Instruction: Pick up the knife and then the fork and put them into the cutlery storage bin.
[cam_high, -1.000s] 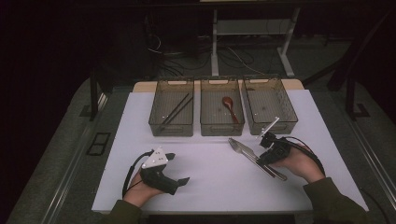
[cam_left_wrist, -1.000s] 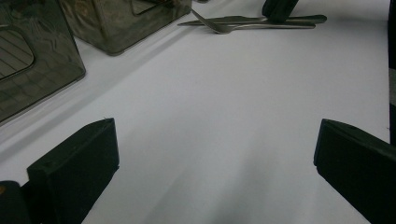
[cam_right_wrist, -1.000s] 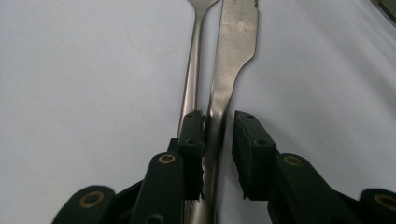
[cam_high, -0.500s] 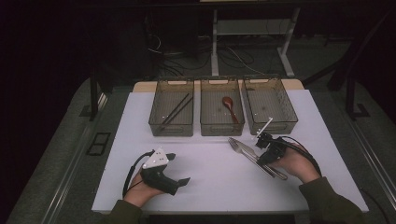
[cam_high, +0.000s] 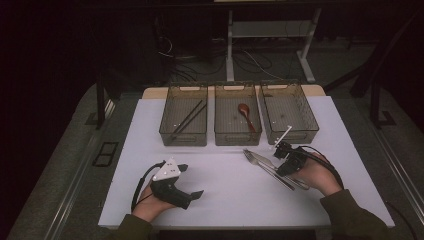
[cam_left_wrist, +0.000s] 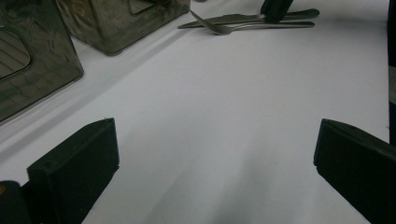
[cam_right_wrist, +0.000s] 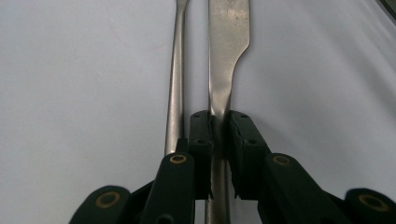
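My right gripper had just been closing, and its black jaws pinched the flat silver metal knife by its handle. The knife lay on the white table, just beside a thin silver fork. My left gripper sat wide apart, holding nothing.
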